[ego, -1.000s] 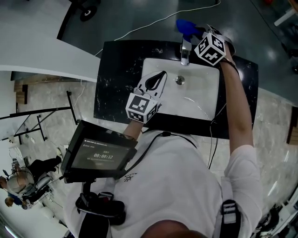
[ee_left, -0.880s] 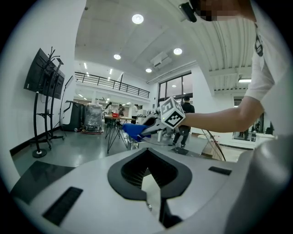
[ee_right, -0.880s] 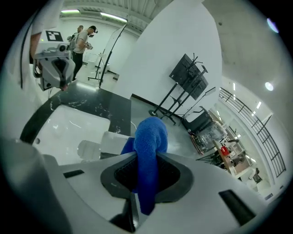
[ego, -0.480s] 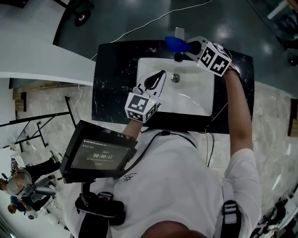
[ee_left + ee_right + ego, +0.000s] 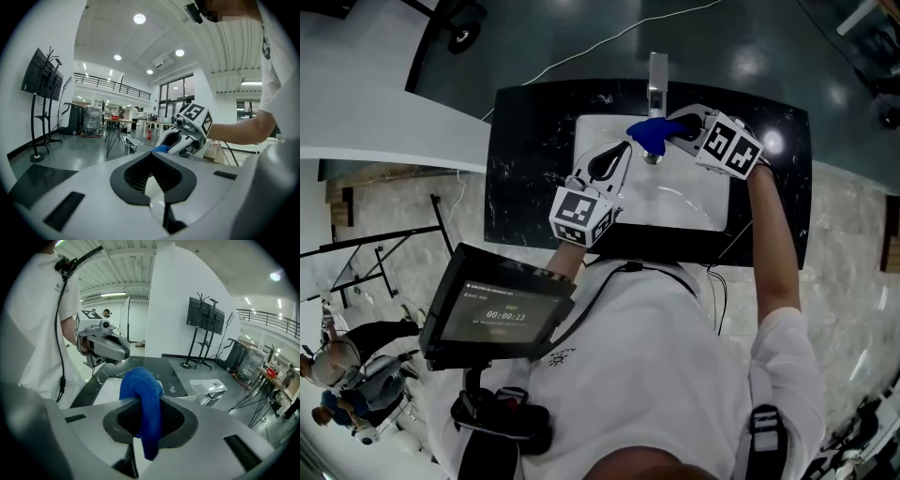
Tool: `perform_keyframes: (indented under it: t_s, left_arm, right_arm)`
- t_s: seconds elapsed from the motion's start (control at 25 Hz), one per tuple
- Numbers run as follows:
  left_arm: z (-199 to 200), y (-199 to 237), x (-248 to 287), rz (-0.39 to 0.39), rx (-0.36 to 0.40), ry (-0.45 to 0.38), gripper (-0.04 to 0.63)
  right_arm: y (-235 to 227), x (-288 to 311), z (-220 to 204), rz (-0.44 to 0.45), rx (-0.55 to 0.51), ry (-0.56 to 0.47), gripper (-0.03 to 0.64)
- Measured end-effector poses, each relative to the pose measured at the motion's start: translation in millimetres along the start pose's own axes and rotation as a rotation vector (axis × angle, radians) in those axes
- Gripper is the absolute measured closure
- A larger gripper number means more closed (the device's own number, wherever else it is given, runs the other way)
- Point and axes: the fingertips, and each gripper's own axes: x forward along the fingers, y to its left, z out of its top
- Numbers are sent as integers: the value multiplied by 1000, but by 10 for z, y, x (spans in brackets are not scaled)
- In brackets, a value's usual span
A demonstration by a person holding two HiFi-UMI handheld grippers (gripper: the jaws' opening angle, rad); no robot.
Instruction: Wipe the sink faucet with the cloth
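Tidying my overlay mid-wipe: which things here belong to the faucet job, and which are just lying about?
Job: cloth in right tool, faucet, sink.
Lying about: left tool, black counter, timer screen.

Blue cloth (image 5: 650, 134) bunched nr faucet (image 5: 657, 75).

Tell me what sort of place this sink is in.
Probably a lab or showroom hall: the sink in its black counter stands alone on open floor, by a screen on a stand and a railed gallery.
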Motion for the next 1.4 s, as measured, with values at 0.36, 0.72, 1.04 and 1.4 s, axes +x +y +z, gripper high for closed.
perform_keyframes:
  t_s: [0.36,0.72,1.04,1.4]
  left_arm:
    - [2,33,-15,14,-4,0,594]
    - [11,55,-35,23,-3,-2,594]
    - [42,23,7,12,-4,-9,594]
    - [64,25,15,3,0,-14,594]
  right_arm:
    - [-440,149,-271,-89,113,84,545]
    - [-962,207,-354,-236,250,60,545]
    - [-1256,-29,-522,-394,338,28,545]
    - [-1053,-561,-551,-422,286,-18,545]
